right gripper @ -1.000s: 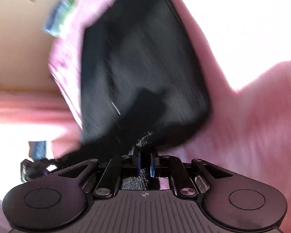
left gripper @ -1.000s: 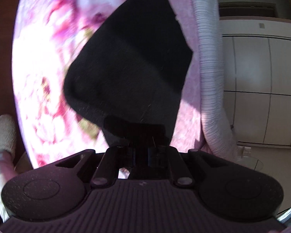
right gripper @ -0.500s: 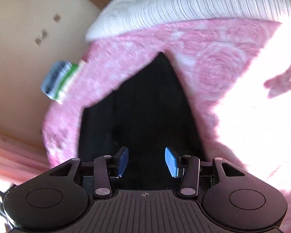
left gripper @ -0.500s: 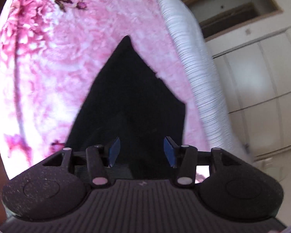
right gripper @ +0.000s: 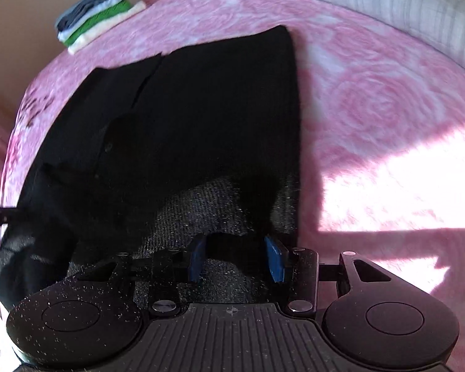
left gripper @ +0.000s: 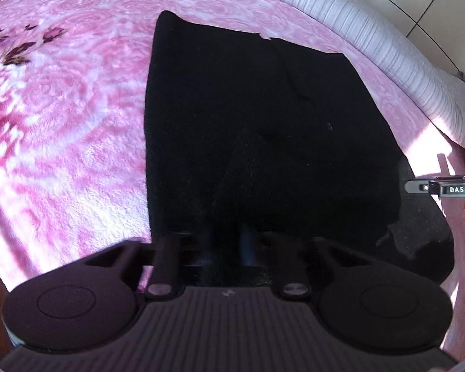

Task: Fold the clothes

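Observation:
A black garment point(left gripper: 257, 117) lies flat on a pink flowered blanket point(left gripper: 62, 130); it also shows in the right wrist view point(right gripper: 201, 117). My left gripper point(left gripper: 228, 241) sits at the garment's near edge, its fingers in shadow with a narrow gap between them and black cloth there. My right gripper point(right gripper: 235, 257) is open, its blue pads point(right gripper: 274, 259) on either side of the garment's near hem. The right gripper also shows at the right edge of the left wrist view point(left gripper: 446, 189).
A stack of folded clothes point(right gripper: 96, 15) in grey, white and green lies at the far corner of the bed. A ribbed white bolster point(left gripper: 372, 37) runs along the bed's far side. Cupboard doors point(left gripper: 449, 3) stand beyond it. Bright sunlight point(right gripper: 387, 192) falls on the blanket at right.
A second ago both grippers held the black garment up, shut on it. They opened and let it down flat on the blanket. Both now sit low at its near edge.

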